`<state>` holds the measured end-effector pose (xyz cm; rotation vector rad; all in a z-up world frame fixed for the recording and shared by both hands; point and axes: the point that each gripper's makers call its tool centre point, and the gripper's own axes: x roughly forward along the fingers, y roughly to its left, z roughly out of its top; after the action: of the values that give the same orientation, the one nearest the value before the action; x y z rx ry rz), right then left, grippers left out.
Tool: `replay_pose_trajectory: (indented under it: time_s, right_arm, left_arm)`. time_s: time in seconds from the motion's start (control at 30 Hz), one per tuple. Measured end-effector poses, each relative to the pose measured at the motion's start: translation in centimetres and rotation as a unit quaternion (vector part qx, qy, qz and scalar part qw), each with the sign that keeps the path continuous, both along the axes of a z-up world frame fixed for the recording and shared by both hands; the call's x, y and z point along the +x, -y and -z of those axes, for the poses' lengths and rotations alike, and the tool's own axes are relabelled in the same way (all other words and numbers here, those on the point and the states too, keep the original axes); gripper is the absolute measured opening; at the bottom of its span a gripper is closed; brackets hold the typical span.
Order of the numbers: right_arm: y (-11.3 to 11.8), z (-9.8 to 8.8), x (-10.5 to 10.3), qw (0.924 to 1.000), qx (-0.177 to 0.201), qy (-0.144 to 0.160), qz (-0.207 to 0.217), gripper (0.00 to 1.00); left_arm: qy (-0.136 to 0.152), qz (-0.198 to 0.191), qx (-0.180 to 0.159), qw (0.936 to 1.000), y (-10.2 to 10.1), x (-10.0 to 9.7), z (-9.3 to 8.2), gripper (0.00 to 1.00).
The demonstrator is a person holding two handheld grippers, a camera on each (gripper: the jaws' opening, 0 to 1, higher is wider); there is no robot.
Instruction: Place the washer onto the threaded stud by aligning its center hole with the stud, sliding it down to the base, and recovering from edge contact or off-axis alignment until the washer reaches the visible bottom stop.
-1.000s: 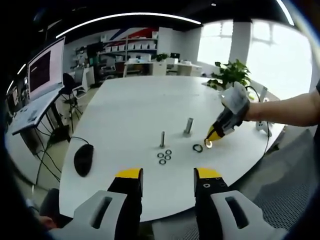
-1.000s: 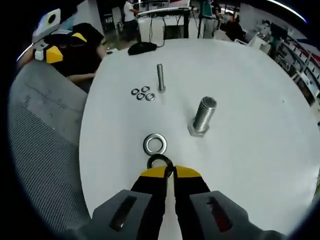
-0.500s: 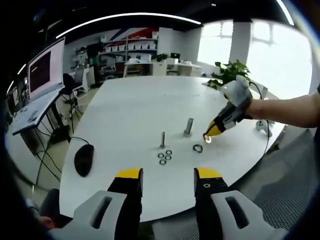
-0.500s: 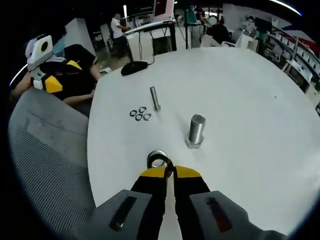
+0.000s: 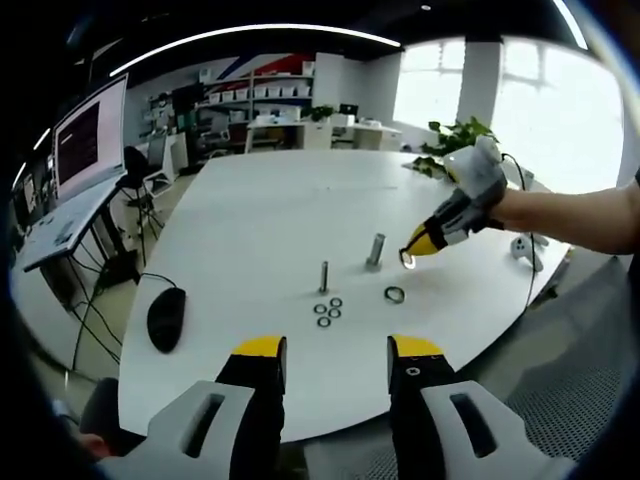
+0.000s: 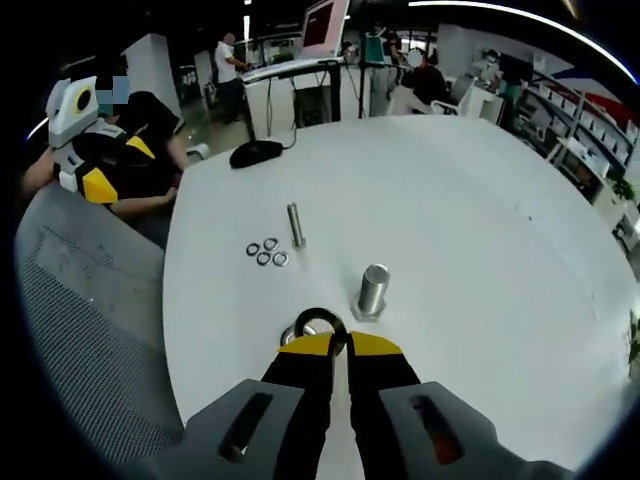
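Right claw (image 6: 336,345): jaws closed on the rim of a dark washer (image 6: 320,324), which stands up from the yellow tips; its lower arc is hidden between them. In the left gripper view the same claw (image 5: 409,257) is seen from the side, raised off the bench and just beside the large threaded stud (image 5: 376,250), with the washer (image 5: 408,260) a small ring at its tip; whether it touches the stud cannot be told.

Second washer (image 6: 296,334): silver, flat on the bench, partly covered by the held one. In the left gripper view it reads as a dark ring (image 5: 394,295) in front of the large stud.

Large threaded stud (image 6: 372,291): upright on a hex base; its threads are too blurred to make out.

Thin stud (image 6: 295,225): upright, left of the large stud, with four small washers (image 6: 264,250) clustered at its foot.

Left claw (image 5: 330,355): jaws apart, holding nothing, hanging over the near edge of the bench. In the right gripper view it (image 6: 100,184) sits far left of the large stud, by a person in dark clothes.

Bench (image 5: 260,220): white, rounded; a black mouse (image 5: 166,318) lies well left of the thin stud.

Room: office with a monitor (image 5: 90,135), shelving, bright windows and a potted plant (image 5: 455,140).
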<state>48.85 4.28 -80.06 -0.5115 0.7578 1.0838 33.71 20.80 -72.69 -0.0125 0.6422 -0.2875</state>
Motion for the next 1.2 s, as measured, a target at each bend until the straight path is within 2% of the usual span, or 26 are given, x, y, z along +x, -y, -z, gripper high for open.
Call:
replay_pose_trajectory:
  time_s: [0.33, 0.77, 1.2]
  right_arm:
    - [-0.2, -0.9, 1.5, 0.998, -0.012, 0.061, 0.01, 0.06]
    - [-1.2, -2.0, 3.5, 0.9936, 0.004, 0.108, 0.032, 0.06]
    - [-2.0, -1.3, 4.5, 0.9941, 0.008, 0.098, 0.045, 0.06]
  left_arm:
    - [-0.005, 0.004, 0.003, 1.0, 0.1, -0.1, 0.2, 0.38]
    - [-0.01, 0.004, 0.004, 0.9999, 0.0, -0.1, 0.4, 0.38]
    - [-0.013, 0.002, 0.005, 0.9999, 0.0, -0.2, 0.5, 0.38]
